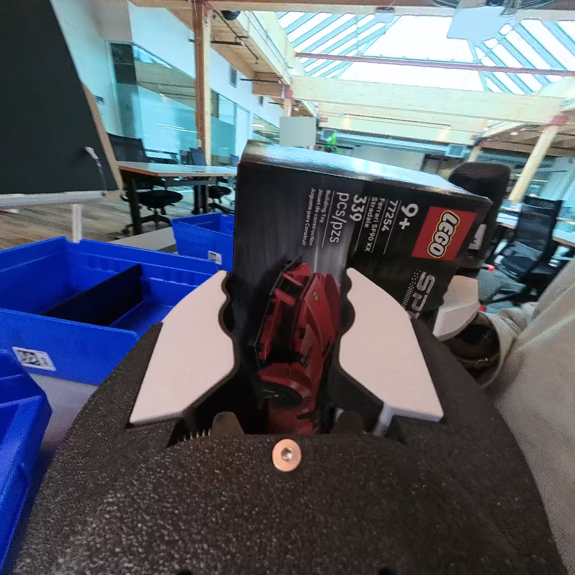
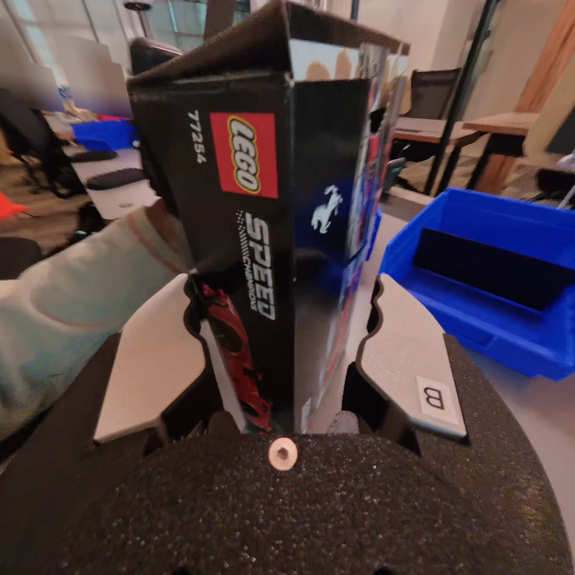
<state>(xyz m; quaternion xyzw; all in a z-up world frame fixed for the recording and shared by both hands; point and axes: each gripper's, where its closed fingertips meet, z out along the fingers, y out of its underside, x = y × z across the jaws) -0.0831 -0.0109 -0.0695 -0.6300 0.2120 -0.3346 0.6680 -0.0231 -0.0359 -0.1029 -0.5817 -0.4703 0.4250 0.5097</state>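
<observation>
**Black toy box held upright between two grippers, above blue bins**

The black cardboard box [image 1: 326,217], printed with a red car and a red logo square, stood on end in the air, its long side running away from both cameras. It was clear of the grey surface below and touched no bin.

The left gripper [image 1: 286,273] had the box's lower part filling the gap between its white fingers. The dark pads pressed against the box on both sides, so it was clamped on the box. Past the box's right edge a pale finger [image 1: 457,305] of the other gripper showed, with a grey sleeve [image 1: 529,342] beside it.

The right gripper [image 2: 283,280] faced a corner of the same box [image 2: 242,249], with two of its faces in sight. Its left pad lay against the box's edge. On the right side the blurred back face came close to the pad, but whether they met I could not tell, so its grip stays uncertain. The other arm's sleeve [image 2: 77,295] reached in from the left.

Around them sat open blue bins. One [image 1: 93,336], with a black divider [image 1: 102,298], was to the left of the left gripper, and another [image 1: 199,236] lay just behind the box. A further bin [image 2: 466,351], with its own dark divider [image 2: 491,267], was near the right gripper. Desks and office chairs [image 1: 155,199] stood well beyond.
</observation>
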